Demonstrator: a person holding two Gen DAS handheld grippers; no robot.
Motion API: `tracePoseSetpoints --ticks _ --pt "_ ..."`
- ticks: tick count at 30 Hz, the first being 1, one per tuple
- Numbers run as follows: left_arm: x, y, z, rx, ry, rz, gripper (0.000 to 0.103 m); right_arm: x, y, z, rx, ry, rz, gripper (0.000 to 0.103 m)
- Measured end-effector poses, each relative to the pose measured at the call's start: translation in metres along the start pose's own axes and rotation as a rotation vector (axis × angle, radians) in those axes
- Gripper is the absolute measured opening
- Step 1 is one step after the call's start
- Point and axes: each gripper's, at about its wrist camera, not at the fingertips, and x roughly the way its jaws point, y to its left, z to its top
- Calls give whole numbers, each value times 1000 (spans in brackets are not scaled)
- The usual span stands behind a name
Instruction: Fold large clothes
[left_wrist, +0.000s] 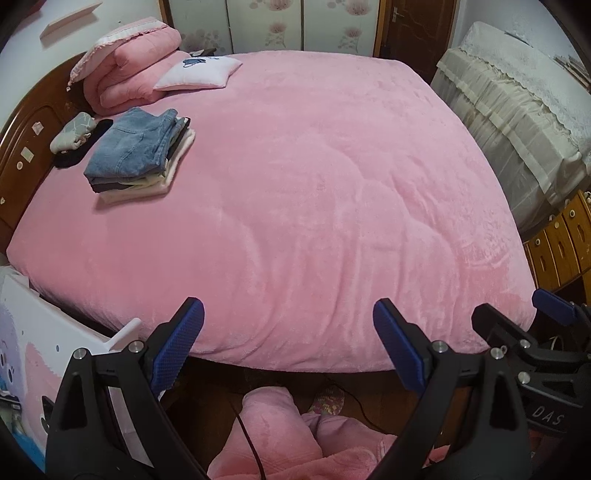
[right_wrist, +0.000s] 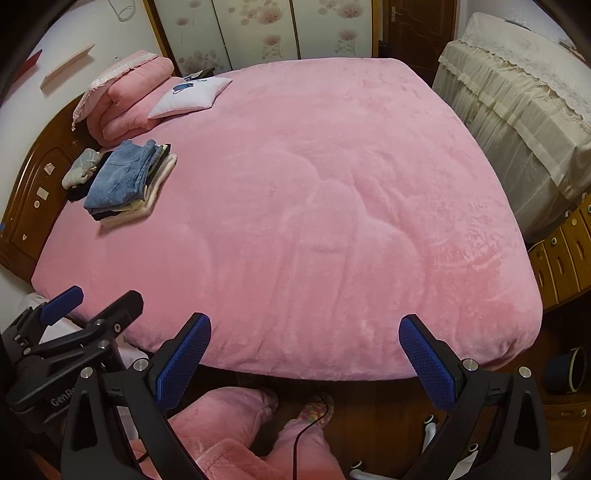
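You stand at the foot of the bed, and its pink cover lies flat and bare across almost the whole surface. No large garment is spread out in front of you. The clothes of the task are far away, near the wooden headboard: a stack of folded clothes with the jeans on top, and just beside it a small grey bundle on something black. So I judge that you are between two pieces: one pile looks finished, and the next piece is not yet taken. No unfolded garment is visible on the bed, so the next move calls for finding one, perhaps outside the view, and laying it flat on the free middle of the cover.

Your left gripper hovers over the near edge of the bed with its jaws wide apart, holding nothing and touching nothing. Your right gripper is just beside it, equally wide open and empty.
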Motion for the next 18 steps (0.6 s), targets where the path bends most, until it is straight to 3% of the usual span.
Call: tracePoseSetpoints --ticks 8,18 --pt "-1 5 0 -34 -3 4 102 -10 -1 5 -55 -76 2 103" --pt "4 0 3 -16 9 1 102 -14 -7 9 -38 -67 3 103"
